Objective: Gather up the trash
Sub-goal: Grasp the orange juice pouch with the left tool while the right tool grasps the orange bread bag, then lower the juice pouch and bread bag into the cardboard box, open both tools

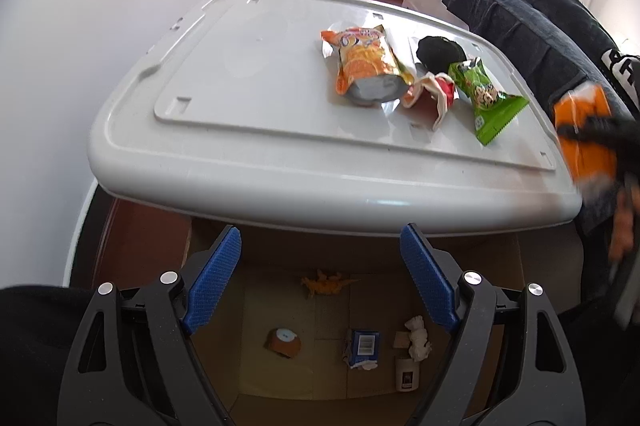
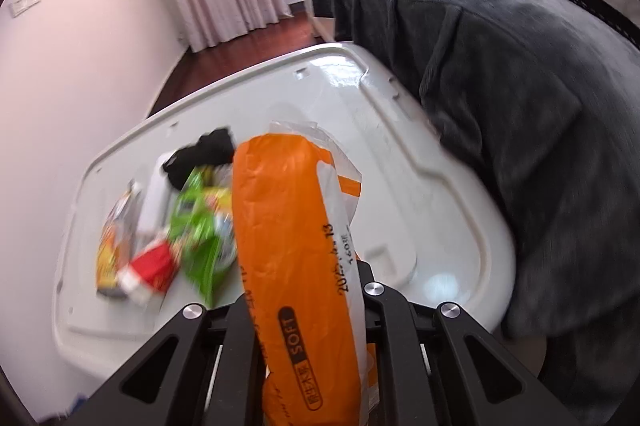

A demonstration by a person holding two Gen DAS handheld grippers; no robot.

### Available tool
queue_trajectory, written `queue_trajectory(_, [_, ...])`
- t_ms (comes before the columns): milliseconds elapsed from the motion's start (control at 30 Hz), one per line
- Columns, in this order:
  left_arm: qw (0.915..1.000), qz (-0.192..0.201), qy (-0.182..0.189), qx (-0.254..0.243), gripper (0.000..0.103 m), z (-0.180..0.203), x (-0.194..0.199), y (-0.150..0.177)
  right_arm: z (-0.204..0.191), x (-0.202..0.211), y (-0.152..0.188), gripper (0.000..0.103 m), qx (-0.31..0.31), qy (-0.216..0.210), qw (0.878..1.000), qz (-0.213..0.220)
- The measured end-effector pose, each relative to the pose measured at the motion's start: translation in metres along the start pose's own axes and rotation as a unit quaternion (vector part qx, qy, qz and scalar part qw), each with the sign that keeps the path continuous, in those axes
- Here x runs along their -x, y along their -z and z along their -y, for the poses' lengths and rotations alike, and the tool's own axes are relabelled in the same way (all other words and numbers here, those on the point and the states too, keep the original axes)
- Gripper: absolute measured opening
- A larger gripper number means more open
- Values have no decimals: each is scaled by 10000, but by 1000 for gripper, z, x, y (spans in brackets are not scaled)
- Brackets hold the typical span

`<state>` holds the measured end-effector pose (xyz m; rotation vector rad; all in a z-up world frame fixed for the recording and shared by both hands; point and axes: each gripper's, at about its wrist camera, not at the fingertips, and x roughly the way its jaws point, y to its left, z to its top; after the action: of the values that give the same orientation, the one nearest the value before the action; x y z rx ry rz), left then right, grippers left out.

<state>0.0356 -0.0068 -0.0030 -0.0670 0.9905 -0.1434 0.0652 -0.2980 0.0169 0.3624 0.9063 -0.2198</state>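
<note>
White table [image 1: 248, 130] ahead: our right gripper [image 2: 304, 306] jaws clamp an orange wrapper [image 2: 296, 246] lengthwise, while our left gripper [image 1: 320, 278] jaws gape over the cardboard box [image 1: 256, 378].

1. The left half of the white plastic table [image 1: 224, 66] lay bare, open to approach.
2. Crumpled snack wrappers [image 1: 400, 74] crowded its right half.
3. A dark grey upholstered sofa [image 2: 520, 106] pressed against the table's right edge, blocking that side.

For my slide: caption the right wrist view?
Right tongs shut on an orange packet above a white lid strewn with wrappers.
</note>
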Motion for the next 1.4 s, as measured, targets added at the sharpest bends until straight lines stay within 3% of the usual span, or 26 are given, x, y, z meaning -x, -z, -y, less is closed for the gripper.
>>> queue_trajectory(167, [9996, 109, -16, -263, 80, 20, -5, -41, -3, -3, 36, 10, 24, -303, 9993, -201])
queue_trajectory(400, [9994, 100, 185, -282, 80, 49, -30, -120, -11, -7, 32, 10, 255, -423, 9987, -91])
queue_trajectory(567, [9992, -229, 186, -268, 80, 55, -75, -157, -8, -9, 31, 10, 255, -479, 9985, -100])
queue_trajectory(867, [9966, -819, 42, -72, 80, 37, -142, -170, -2, -15, 29, 11, 152, -509, 9984, -212])
queue_trajectory(900, [9961, -878, 57, -23, 79, 34, -149, -169, -2, -17, 29, 11, 148, -509, 9983, -224])
queue_trajectory(933, [9959, -900, 36, -9, 71, 31, -154, -168, -3, -17, 28, 11, 152, -509, 9983, -231])
queue_trajectory(967, [9967, -799, -96, -96, 60, 30, -155, -168, -4, -18, 28, 11, 164, -503, 9983, -231])
queue_trajectory(1067, [9962, -554, -273, -622, 49, 37, -154, -163, -7, -19, 27, 11, 196, -487, 9984, -228])
queue_trajectory(1233, [9956, -390, -377, -758, 39, 38, -147, -161, -9, -20, 28, 11, 230, -460, 9984, -220])
queue_trajectory(1400, [9966, -94, -362, -738, 38, 40, -122, -162, -9, -18, 29, 11, 265, -427, 9986, -185])
